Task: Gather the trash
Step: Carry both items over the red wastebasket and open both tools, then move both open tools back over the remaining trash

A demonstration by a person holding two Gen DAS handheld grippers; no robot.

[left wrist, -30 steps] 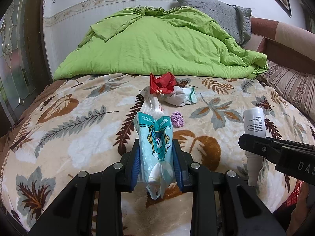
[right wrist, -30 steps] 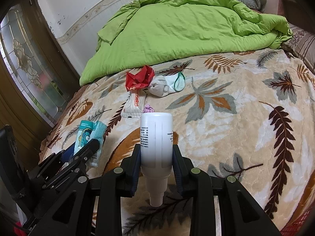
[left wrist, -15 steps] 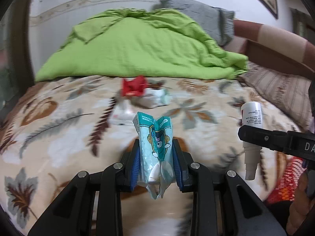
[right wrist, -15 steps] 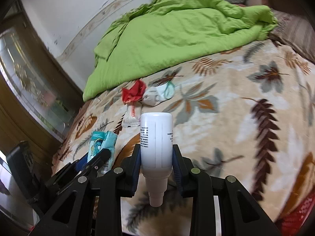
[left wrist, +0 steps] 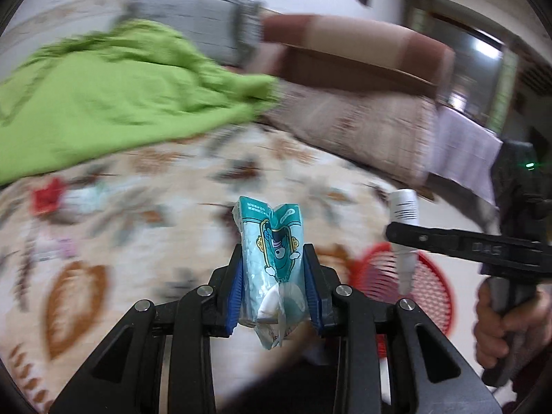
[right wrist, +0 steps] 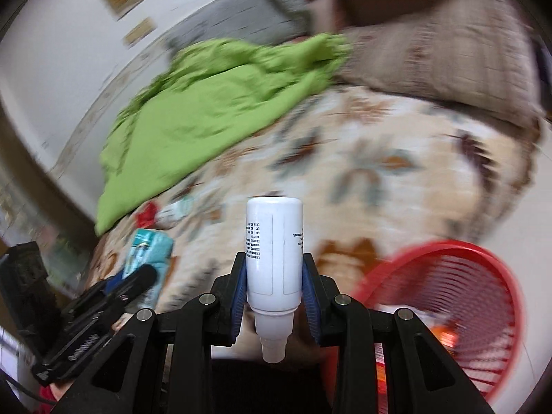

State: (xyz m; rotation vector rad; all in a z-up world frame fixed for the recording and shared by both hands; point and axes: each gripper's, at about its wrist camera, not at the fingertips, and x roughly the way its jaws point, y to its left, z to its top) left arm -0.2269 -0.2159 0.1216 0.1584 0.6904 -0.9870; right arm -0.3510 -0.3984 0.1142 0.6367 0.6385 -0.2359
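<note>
My left gripper [left wrist: 274, 265] is shut on a crumpled teal wrapper [left wrist: 272, 238] with a cartoon print, held upright above the leaf-patterned bedspread [left wrist: 155, 200]. My right gripper [right wrist: 274, 272] is shut on a white plastic bottle [right wrist: 274, 252], base forward and nozzle toward the camera. A red mesh basket [right wrist: 459, 296] sits low at the right, past the bed's edge; in the left wrist view the red basket [left wrist: 431, 286] lies under the right gripper [left wrist: 402, 238]. On the bed behind lie a red crumpled wrapper [left wrist: 46, 195] and pale litter [left wrist: 86, 195], all blurred.
A green quilt [left wrist: 114, 93] covers the far side of the bed, with a grey pillow [left wrist: 193, 24] and a brown striped pillow [left wrist: 358, 127] by the headboard [left wrist: 345, 58]. A person's hand [left wrist: 507, 327] grips the right tool's handle. The left tool [right wrist: 100, 307] is at lower left in the right wrist view.
Both grippers have swung to the right across the bed, still holding the wrapper and the bottle. The red basket has come into view at lower right; the litter has slid to the left.
</note>
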